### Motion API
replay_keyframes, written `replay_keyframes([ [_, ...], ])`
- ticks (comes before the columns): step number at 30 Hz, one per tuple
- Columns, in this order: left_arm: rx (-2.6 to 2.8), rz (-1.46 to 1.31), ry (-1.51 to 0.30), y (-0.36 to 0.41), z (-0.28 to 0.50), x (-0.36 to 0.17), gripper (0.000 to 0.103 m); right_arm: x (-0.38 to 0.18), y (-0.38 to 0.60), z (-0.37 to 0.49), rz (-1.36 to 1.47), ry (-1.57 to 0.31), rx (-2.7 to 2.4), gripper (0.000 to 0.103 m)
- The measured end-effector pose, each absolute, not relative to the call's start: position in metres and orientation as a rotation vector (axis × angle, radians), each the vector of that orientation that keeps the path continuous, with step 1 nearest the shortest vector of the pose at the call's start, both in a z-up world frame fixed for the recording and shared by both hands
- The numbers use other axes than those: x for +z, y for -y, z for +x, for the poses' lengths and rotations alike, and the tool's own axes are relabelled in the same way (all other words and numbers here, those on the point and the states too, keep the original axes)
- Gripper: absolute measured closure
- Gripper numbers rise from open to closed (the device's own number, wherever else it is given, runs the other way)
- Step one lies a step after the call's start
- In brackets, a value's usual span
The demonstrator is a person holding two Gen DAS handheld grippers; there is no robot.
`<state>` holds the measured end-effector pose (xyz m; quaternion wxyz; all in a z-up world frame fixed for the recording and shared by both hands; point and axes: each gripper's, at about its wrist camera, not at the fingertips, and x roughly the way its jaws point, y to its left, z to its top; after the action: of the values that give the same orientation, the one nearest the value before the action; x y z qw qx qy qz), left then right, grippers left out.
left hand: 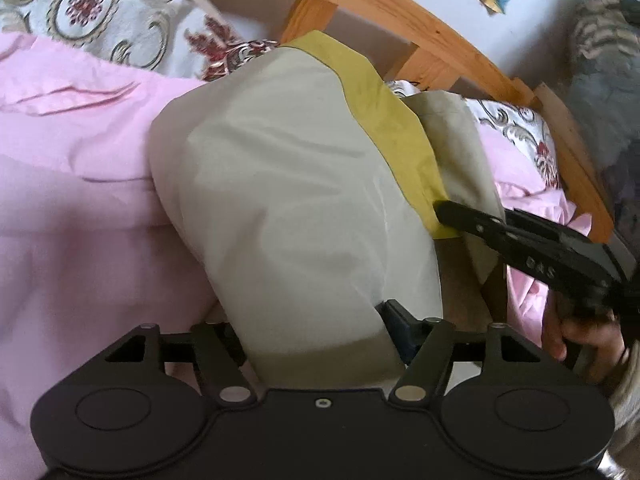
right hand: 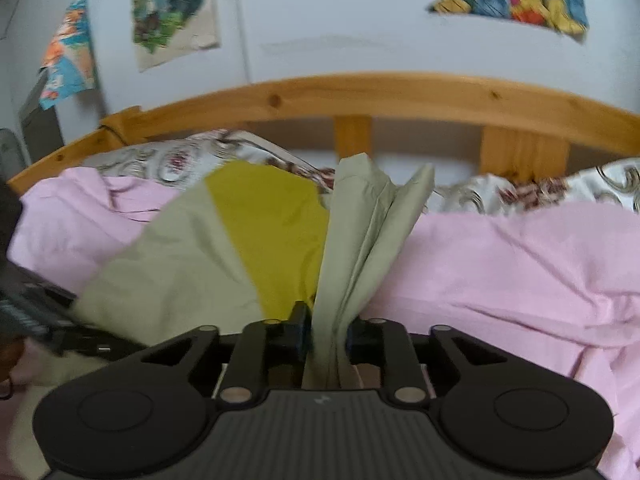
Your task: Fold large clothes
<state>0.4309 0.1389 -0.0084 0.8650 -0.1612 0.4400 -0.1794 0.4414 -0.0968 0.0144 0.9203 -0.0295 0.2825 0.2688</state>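
On one pink bed (right hand: 520, 264), one garment (left hand: 304, 200) between two grippers' jaws, left (left hand: 316, 332) seemingly slack, right (right hand: 328, 330) pinching.

Wooden bed rail (right hand: 360, 92), postered wall (right hand: 340, 20)

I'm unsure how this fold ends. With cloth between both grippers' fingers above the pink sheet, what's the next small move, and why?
Probably lower the garment onto the pink sheet and let go. It hangs bunched, unflattened, between the left gripper and right gripper.
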Motion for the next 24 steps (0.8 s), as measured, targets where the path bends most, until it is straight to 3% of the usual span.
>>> replay_keyframes([
  [5, -0.347, -0.286, -0.910, -0.123, 0.430, -0.018, 0.017, -0.005, 0.116, 0.445, -0.014, -0.595, 0.539, 0.049],
  [12, -0.260, -0.339, -0.912, -0.124, 0.418, -0.023, 0.007, -0.021, 0.124, 0.434, -0.030, -0.578, 0.491, 0.017],
  [14, -0.229, -0.312, -0.898, -0.124, 0.412, -0.020, 0.003, -0.020, 0.126, 0.429, -0.027, -0.561, 0.489, 0.011],
  [20, -0.165, -0.242, -0.880, -0.112, 0.405, -0.010, 0.002, -0.011, 0.125, 0.409, -0.046, -0.516, 0.502, 0.001],
  [24, -0.118, -0.248, -0.875, -0.108, 0.399, -0.005, 0.001, -0.002, 0.123, 0.393, -0.069, -0.476, 0.505, 0.000],
])
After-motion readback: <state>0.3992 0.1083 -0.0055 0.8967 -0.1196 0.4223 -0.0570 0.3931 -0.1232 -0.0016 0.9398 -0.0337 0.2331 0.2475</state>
